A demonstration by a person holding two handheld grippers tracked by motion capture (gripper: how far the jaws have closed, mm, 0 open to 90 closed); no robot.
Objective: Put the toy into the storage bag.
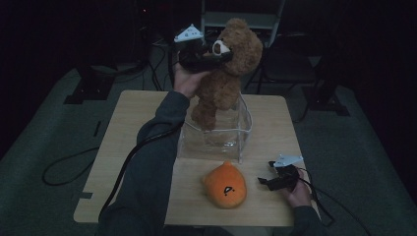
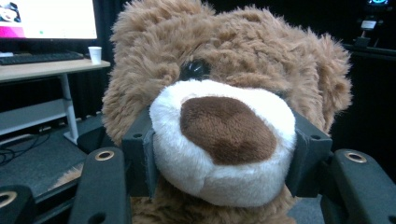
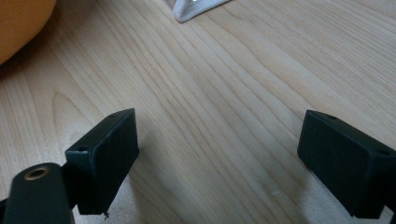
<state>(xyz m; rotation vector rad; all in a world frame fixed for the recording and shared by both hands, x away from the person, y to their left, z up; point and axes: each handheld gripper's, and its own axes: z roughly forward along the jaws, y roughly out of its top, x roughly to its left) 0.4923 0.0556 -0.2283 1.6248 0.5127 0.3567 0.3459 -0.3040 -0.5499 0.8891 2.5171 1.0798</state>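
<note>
The left claw [image 2: 222, 154] was clenched on the white muzzle of a brown teddy bear [image 1: 227, 69], holding it raised above a clear plastic box [image 1: 216, 135] at the far middle of the table [image 1: 128, 118], the bear's legs dangling into the box. The right claw [image 3: 219, 163] rested released on the near right of the table, beside an orange plush toy [image 1: 224, 185].

Looking forward and down from above the near edge of the tabletop [image 1: 128, 128], taking in its whole surface. Riding the left gripper [image 2: 223, 154], facing the teddy bear [image 2: 224, 93] at very close range, sharing it with the high view. Skimming low over the wood from the right gripper [image 3: 217, 158], catching the orange plush toy [image 3: 18, 23] at the corner.
</note>
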